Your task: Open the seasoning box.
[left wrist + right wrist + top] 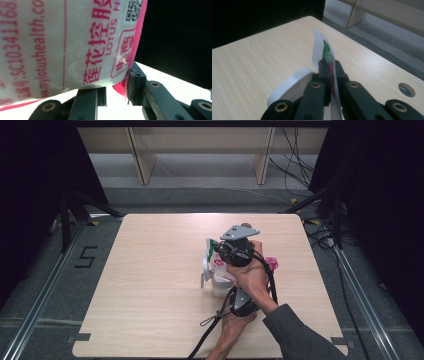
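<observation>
Pink lettering covers the white paper cup (62,47) that looms in the left gripper view: the Latin words "LOTUS" and "mylotushealth.co", the code "SC10341168", rows of Chinese characters and part of a QR code, all printed sideways beside a pink band. The left gripper (117,87) has its black jaws clamped on the cup's base, one under the white wall and one against the pink edge. In the right gripper view, the right gripper (331,72) has its jaws pressed together on the cup's peel-off lid (325,53), a thin white foil with green and red print that curls upward from the rim. Seen from the high view, the cup (220,280) stands on the pale wood-grain table (150,290), a little right of centre, with both hands crossed above it; the right gripper's grey three-cornered plate (240,231) sits on top. Bare tabletop stretches wide to the left and toward the far edge, while the right edge lies nearer. A round cable hole (406,89) shows in the tabletop near a corner. Grey floor surrounds the table, marked with a black "5" (86,256) on the left, with wooden legs (142,160) of other furniture behind and black cables (300,167) trailing at the back right
</observation>
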